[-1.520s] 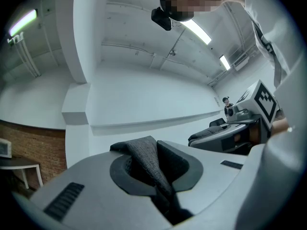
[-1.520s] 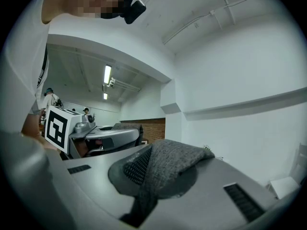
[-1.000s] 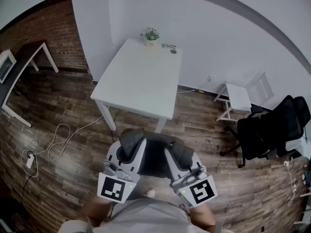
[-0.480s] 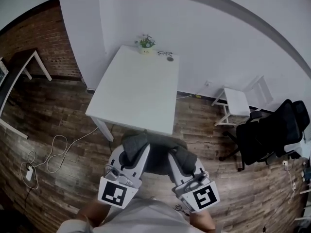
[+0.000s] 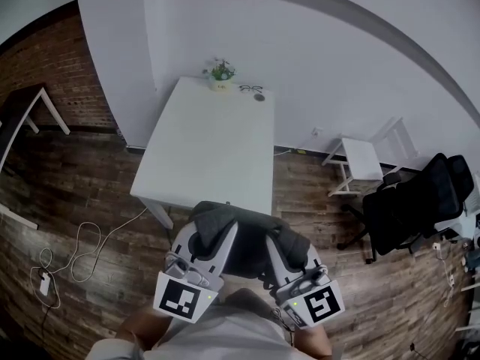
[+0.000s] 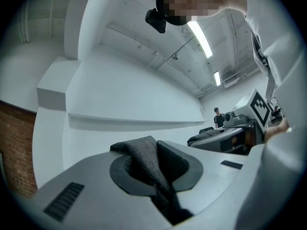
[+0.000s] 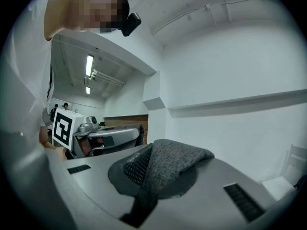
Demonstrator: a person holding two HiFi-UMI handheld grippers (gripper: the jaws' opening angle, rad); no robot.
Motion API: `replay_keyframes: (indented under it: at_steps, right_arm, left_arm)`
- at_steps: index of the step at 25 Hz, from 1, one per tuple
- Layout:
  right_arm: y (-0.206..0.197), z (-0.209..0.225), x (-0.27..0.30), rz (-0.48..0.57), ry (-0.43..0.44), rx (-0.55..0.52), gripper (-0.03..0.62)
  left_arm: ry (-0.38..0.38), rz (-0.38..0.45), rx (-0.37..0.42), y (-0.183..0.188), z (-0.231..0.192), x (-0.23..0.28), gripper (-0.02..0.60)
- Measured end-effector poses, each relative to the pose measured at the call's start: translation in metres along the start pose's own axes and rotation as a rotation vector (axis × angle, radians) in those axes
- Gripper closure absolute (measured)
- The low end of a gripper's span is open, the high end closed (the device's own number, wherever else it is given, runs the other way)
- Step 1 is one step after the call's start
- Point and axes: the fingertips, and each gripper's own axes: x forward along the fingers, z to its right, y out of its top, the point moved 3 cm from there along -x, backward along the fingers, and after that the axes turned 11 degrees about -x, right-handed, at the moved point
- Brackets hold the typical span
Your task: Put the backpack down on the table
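Left tool [image 5: 205, 229] and right tool [image 5: 289, 244] are each clamped on a coarse grey woven fold of the dark backpack [image 5: 244, 247], at the near edge of the white rectangular bench [image 5: 210, 145].

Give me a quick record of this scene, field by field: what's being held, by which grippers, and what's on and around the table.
Held item: dark grey backpack
Left gripper: shut on backpack fabric
Right gripper: shut on backpack fabric
Backpack position: carried at the near end of the white table, not set down on it
Table, far end: potted plant, glasses
Right of table: white chair, black office chair
Floor, left: loose cable on wood planks
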Motion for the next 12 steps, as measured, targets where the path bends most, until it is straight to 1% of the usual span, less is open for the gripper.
replay_keyframes:
  at_steps: [3, 9, 12]
  right_arm:
    - [0.002, 0.0, 0.014, 0.0, 0.003, 0.002, 0.551]
    - [0.001, 0.014, 0.037, 0.008, 0.02, 0.013, 0.551]
    - [-0.002, 0.027, 0.048, 0.013, 0.038, 0.015, 0.551]
  left_arm:
    - [0.007, 0.01, -0.02, 0.003, -0.015, 0.003, 0.529]
    - [0.022, -0.012, 0.001, 0.0, -0.033, 0.017, 0.529]
    - [0.061, 0.012, -0.056, -0.001, -0.043, 0.032, 0.529]
